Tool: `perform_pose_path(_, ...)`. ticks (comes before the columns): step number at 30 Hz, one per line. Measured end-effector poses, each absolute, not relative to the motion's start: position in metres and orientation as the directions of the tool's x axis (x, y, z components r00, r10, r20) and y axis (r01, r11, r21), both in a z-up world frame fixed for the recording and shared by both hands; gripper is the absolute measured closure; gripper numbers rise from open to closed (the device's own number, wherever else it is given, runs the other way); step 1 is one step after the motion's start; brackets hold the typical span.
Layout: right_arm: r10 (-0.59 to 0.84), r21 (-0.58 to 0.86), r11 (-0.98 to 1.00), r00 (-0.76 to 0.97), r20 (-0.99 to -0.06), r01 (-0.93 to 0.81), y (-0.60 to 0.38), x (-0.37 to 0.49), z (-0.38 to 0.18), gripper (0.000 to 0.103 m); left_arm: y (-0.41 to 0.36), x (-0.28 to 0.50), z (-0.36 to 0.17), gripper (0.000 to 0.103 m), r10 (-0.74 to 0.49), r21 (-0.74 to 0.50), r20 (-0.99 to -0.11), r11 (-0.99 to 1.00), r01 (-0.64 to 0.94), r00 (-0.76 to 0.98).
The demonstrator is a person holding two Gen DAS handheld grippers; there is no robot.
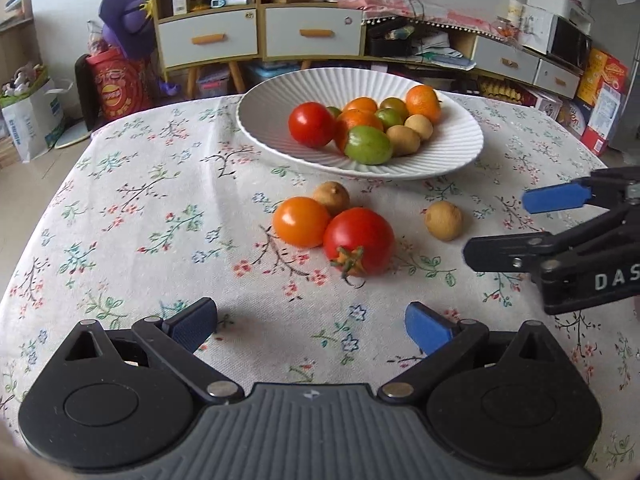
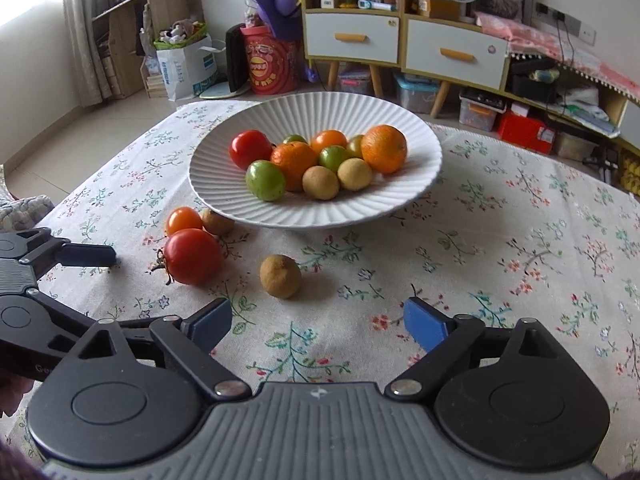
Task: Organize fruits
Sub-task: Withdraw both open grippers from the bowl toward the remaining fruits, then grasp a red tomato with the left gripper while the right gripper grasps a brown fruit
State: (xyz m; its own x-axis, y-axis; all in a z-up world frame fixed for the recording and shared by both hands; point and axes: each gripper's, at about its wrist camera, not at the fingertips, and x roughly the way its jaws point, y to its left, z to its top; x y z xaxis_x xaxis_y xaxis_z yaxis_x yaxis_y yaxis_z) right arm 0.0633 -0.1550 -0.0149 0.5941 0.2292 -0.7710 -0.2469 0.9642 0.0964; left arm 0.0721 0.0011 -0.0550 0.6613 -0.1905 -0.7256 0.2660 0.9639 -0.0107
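While most fruit sits in the white bowl (image 2: pixel 420 184), I see four pieces left on the tablecloth (image 2: pixel 500 280); both my grippers, left gripper (image 1: pixel 310 326) and right gripper (image 2: pixel 318 322), gape wide, empty.

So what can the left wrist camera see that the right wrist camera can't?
Only the left wrist view shows the red and yellow cartons on the floor at the far right. Only the right wrist view shows the curtain and wooden bookshelf by the window. Both show the white plate of fruit, the red tomato, orange tomato and two small brown fruits on the flowered tablecloth, plus both grippers open and empty.
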Motion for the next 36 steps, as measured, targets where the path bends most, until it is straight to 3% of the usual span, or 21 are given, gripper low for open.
perform_pose_path(8,0.251,0.103,0.956,0.58,-0.775,-0.276,-0.146,0.07,-0.018,0.044,-0.009,0.068,-0.052,0.023,-0.246,-0.008,-0.702,0.941,0.338,0.668)
perform_pose_path(15,0.261,0.109,0.952,0.572,-0.777,-0.286,-0.138,0.073,-0.017,0.056,-0.011,0.077,-0.05,0.03,-0.251,-0.03,-0.698,0.946,0.323,0.671)
perform_pose_path(21,0.269,0.103,0.946,0.567,-0.778,-0.308,-0.134,0.073,-0.014,0.081,-0.013,0.085,-0.049,0.034,-0.255,-0.053,-0.697,0.95,0.307,0.67)
perform_pose_path(36,0.246,0.105,0.958,0.579,-0.777,-0.266,-0.158,0.066,-0.01,0.081,-0.029,0.09,-0.047,0.05,-0.246,-0.034,-0.697,0.95,0.312,0.673)
